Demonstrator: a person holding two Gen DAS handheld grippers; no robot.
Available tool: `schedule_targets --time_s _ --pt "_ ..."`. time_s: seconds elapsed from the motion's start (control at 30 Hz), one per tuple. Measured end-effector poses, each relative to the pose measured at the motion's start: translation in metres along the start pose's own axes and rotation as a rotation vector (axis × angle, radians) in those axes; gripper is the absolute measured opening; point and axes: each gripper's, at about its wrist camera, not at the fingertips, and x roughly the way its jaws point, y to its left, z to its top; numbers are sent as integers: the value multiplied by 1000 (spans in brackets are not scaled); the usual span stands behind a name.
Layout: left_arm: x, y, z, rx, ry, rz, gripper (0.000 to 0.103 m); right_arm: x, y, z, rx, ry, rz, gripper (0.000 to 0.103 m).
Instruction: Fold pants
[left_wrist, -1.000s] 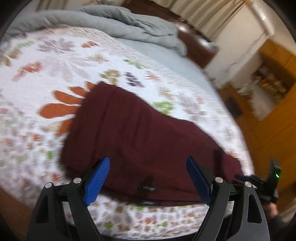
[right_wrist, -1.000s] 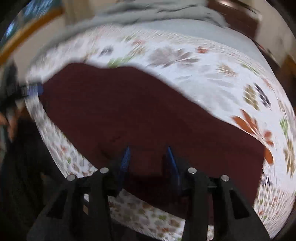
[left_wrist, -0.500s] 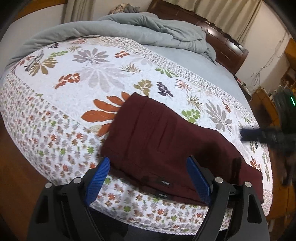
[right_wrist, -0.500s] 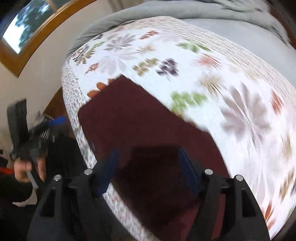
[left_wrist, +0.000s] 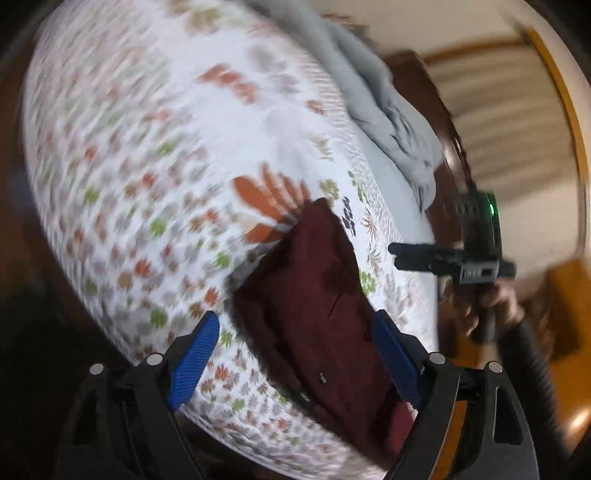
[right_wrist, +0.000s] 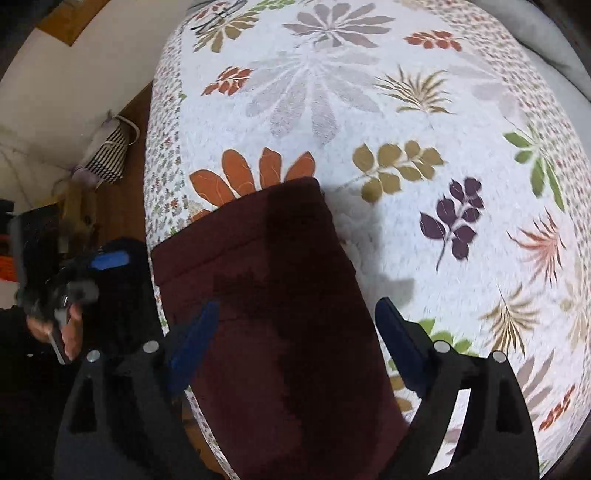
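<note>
The dark maroon pants (left_wrist: 317, 310) lie folded in a long strip on the floral bedspread (left_wrist: 147, 147), near the bed's edge. They also show in the right wrist view (right_wrist: 280, 302). My left gripper (left_wrist: 295, 354) is open and empty, raised above one end of the pants. My right gripper (right_wrist: 295, 343) is open and empty, raised above the other end. The right gripper shows in the left wrist view (left_wrist: 443, 258), held in a hand off the bed. The left gripper shows in the right wrist view (right_wrist: 74, 277), off the bed's edge.
A grey duvet (left_wrist: 388, 110) is bunched at the head of the bed by the dark wooden headboard (left_wrist: 454, 155). A striped bag (right_wrist: 110, 155) lies on the wooden floor beside the bed. Curtains (left_wrist: 509, 110) hang behind the headboard.
My right gripper has opened, let go of the pants and lifted away. Both grippers have pulled back and turned, and the pants lie still on the bed.
</note>
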Motion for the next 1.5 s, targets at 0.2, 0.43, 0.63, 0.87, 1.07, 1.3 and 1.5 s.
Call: schedule_targets --time_s 0.2,0.43,0.63,0.87,1.07,1.3,1.5 --pt "37 20 -2 -209 137 -191 85 12 -20 6 45 15 25 87" --pt "67 33 -10 -346 184 -99 85 14 -29 2 54 3 133 87" --pt "80 31 -10 -365 172 -51 85 24 -32 27 27 38 229 87" --pt "75 23 -16 -274 128 -46 67 59 -32 54 -20 109 300 87" --pt "76 39 -13 -399 125 -119 79 90 -38 68 -25 161 348 89" --pt "73 26 -10 -332 128 -86 61 93 -33 71 -40 175 393 69" --pt "72 6 -8 -250 115 -88 37 78 -34 69 -31 137 375 25"
